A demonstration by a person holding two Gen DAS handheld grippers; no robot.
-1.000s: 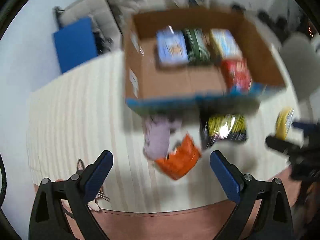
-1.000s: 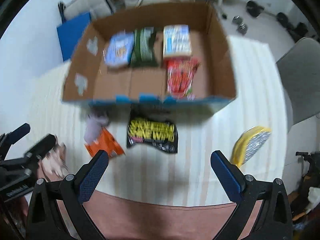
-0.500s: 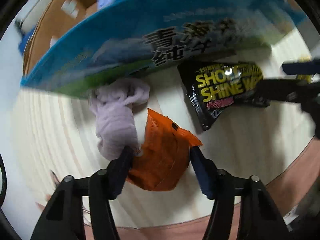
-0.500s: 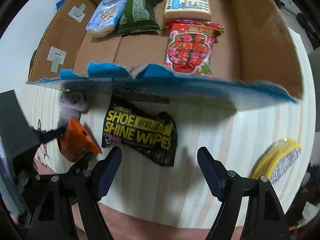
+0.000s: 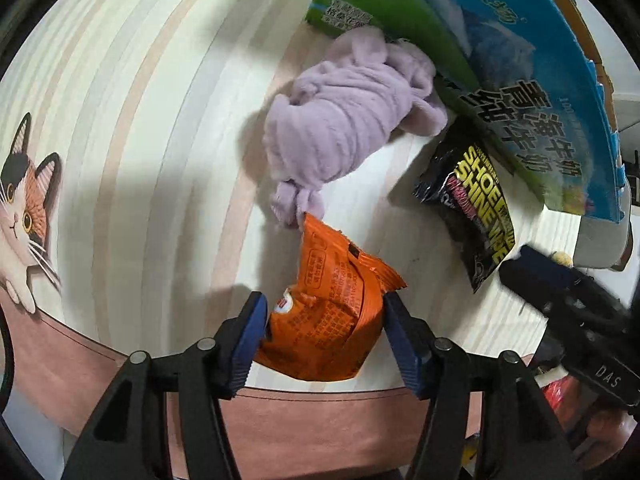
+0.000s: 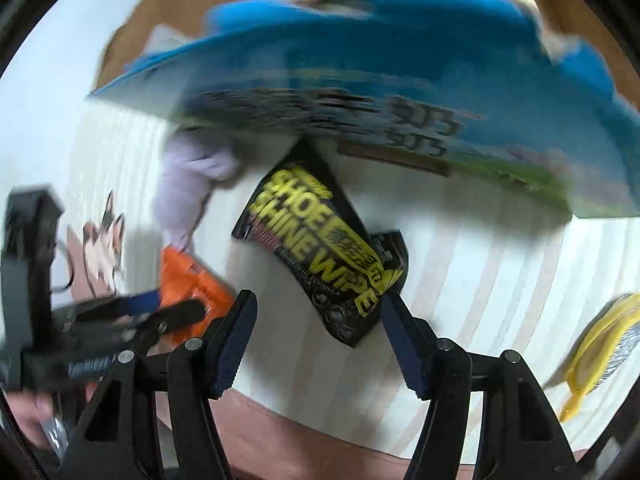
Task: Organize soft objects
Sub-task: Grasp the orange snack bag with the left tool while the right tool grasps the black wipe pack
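Note:
My left gripper (image 5: 322,322) has its blue pads against both sides of an orange snack packet (image 5: 334,320) that lies on the striped cloth. A lilac plush cloth (image 5: 344,128) lies just beyond it, touching the box. My right gripper (image 6: 316,332) is open, its pads on either side of the near corner of a black "Shoe Shine Wipes" pack (image 6: 324,248), which also shows in the left wrist view (image 5: 476,208). The blue and green cardboard box (image 5: 500,52) stands behind; it is blurred in the right wrist view (image 6: 380,80).
A yellow scrubbing brush (image 6: 600,348) lies at the right. A cat picture (image 5: 24,208) marks the cloth's left edge, with a pink border (image 5: 280,412) along the front. The right gripper's body (image 5: 580,312) is close at right.
Both grippers have dropped lower and closer. The left has narrowed onto the orange packet. The right has reached the black wipes pack's corner.

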